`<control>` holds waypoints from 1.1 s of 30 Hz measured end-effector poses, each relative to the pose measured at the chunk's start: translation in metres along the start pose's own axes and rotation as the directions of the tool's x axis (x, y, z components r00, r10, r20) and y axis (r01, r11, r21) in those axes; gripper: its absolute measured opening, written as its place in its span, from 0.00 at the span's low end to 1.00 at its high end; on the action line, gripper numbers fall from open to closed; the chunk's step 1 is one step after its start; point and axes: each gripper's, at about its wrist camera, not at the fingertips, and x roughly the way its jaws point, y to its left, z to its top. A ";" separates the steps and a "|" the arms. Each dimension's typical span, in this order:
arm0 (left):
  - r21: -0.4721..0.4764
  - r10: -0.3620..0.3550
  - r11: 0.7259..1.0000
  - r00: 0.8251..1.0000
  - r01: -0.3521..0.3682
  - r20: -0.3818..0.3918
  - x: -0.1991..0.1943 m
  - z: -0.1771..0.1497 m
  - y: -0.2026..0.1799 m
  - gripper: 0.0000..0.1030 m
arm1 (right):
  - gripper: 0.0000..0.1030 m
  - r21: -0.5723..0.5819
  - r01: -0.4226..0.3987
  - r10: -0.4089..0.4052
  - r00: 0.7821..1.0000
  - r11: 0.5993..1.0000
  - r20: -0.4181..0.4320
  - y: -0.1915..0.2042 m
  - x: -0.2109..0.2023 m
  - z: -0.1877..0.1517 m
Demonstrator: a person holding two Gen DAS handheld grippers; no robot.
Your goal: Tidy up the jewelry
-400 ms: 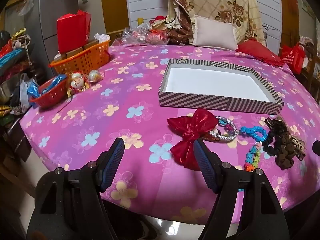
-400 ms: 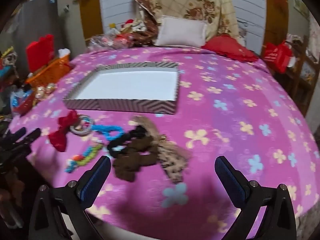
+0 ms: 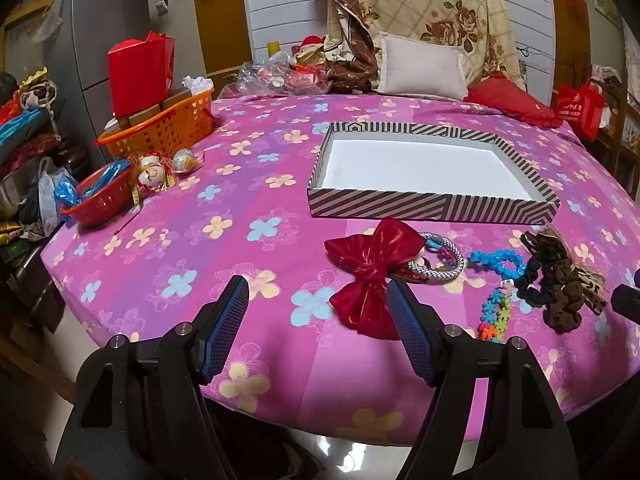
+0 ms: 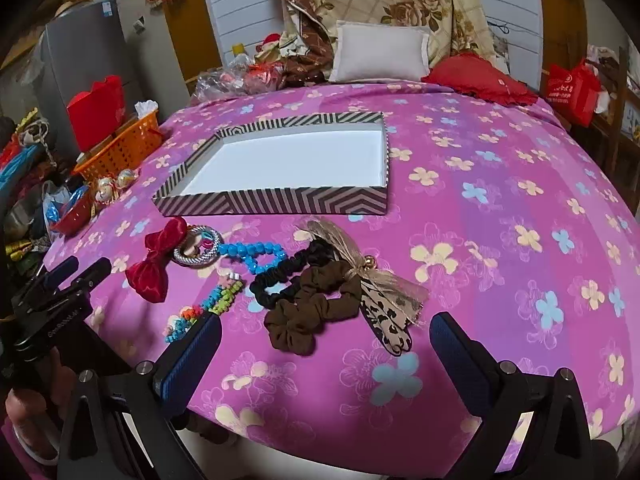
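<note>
Plenty of bare pink flowered tablecloth [image 4: 500, 184] off to the right of the right gripper [image 4: 326, 354], clear out to the rounded table edge. More open cloth ahead-left of the left gripper [image 3: 318, 322], up to an orange basket [image 3: 160, 128] and a red bowl [image 3: 98, 200] at the far left rim. Both grippers hung just off the near table edge, aimed forward over it.

Left gripper: spread wide, gripping nothing, with the red bow [image 3: 374, 272] sitting just ahead and partly behind its right finger. Right gripper: also gaping and empty-handed, parked right in front of the brown scrunchie [image 4: 310, 308], left finger tip just beside the multicolour bead bracelet [image 4: 204, 308]. Left gripper [image 4: 60, 288] also visible far left in the right wrist view.

Straight ahead of both, past the jewelry: one striped box [image 4: 272, 200], white inside, nothing in it.

Count, all loose on the cloth in a row between grippers and box: one red bow, one grey braided bangle [image 4: 198, 246], one blue bead bracelet [image 4: 256, 256], one multicolour bead bracelet, one black scrunchie [image 4: 280, 276], one brown scrunchie, one leopard-print ribbon bow [image 4: 384, 312]. Scrunchies and ribbon bow overlapped in a clump.
</note>
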 end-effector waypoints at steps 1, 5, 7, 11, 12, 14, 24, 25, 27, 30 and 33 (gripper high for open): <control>-0.001 0.000 1.000 1.000 0.000 -0.001 0.000 0.000 0.000 0.70 | 1.00 -0.001 -0.001 0.001 1.000 1.000 0.001 -0.005 0.005 0.004; -0.013 -0.003 1.000 1.000 0.003 -0.008 0.000 -0.001 0.000 0.70 | 1.00 0.000 0.004 -0.004 1.000 1.000 0.002 -0.040 0.041 0.031; -0.017 -0.002 1.000 1.000 0.002 -0.009 0.000 -0.001 0.001 0.70 | 1.00 -0.009 0.007 -0.006 0.998 1.000 0.058 -0.045 0.046 0.033; -0.019 -0.004 1.000 1.000 0.003 -0.012 0.001 -0.001 0.002 0.70 | 1.00 -0.010 0.010 -0.010 0.997 1.000 0.073 -0.049 0.049 0.033; -0.021 -0.004 1.000 1.000 0.004 -0.012 0.001 -0.001 0.002 0.70 | 1.00 -0.008 0.012 -0.012 0.997 1.000 0.070 -0.048 0.049 0.032; -0.020 -0.004 1.000 1.000 0.003 -0.012 0.001 -0.001 0.002 0.70 | 1.00 -0.010 0.024 -0.023 0.998 1.000 0.051 -0.048 0.050 0.031; -0.032 -0.012 0.999 1.000 0.012 -0.004 -0.003 -0.002 0.002 0.70 | 1.00 -0.018 0.038 -0.037 0.998 0.999 0.059 -0.045 0.045 0.030; -0.030 -0.012 0.999 1.000 0.012 -0.002 -0.004 -0.002 0.001 0.70 | 1.00 -0.019 0.038 -0.036 0.997 0.999 0.061 -0.044 0.044 0.031; -0.030 -0.013 0.999 1.000 0.013 0.000 -0.005 -0.002 0.001 0.70 | 1.00 -0.022 0.042 -0.041 0.997 0.999 0.061 -0.044 0.043 0.031; -0.034 -0.018 0.999 1.000 0.018 0.002 -0.007 -0.001 0.001 0.70 | 1.00 -0.019 0.037 -0.035 0.997 0.999 0.062 -0.043 0.041 0.031; -0.034 -0.020 0.999 1.000 0.020 0.005 -0.009 0.000 0.000 0.70 | 1.00 -0.015 0.033 -0.032 0.998 0.999 0.058 -0.043 0.040 0.031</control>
